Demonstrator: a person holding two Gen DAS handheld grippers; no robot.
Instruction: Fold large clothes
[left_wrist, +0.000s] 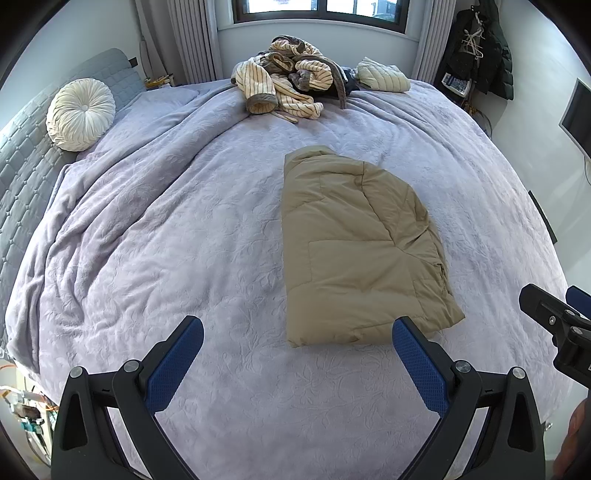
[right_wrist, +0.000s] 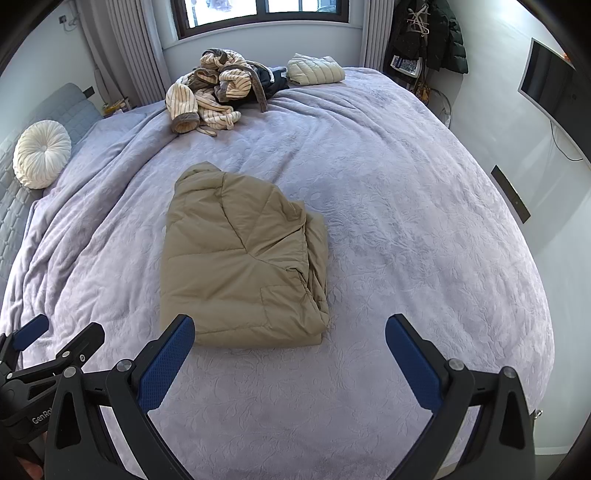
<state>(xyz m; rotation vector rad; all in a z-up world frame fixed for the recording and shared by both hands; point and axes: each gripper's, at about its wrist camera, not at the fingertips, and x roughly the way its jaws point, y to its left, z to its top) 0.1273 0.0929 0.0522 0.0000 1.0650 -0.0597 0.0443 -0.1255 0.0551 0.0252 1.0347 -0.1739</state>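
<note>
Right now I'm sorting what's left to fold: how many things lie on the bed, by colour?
Tan: 1, the folded jacket
Cream, quilted: 1, the folded jacket at the far edge
Cream with stripes: 1, the crumpled robe
Dark: 1, a garment partly under the robe
White: 1, the round cushion
Total: 5

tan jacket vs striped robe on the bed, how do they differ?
The tan jacket is one plain colour; the striped robe is cream with dark stripes and grey trim. The tan jacket lies folded flat in a compact block; the striped robe is a loose, crumpled heap. The tan jacket sits mid-bed near both open grippers; the striped robe lies at the far edge by the window. Both rest on the lilac bedspread, and neither is gripped.
</note>
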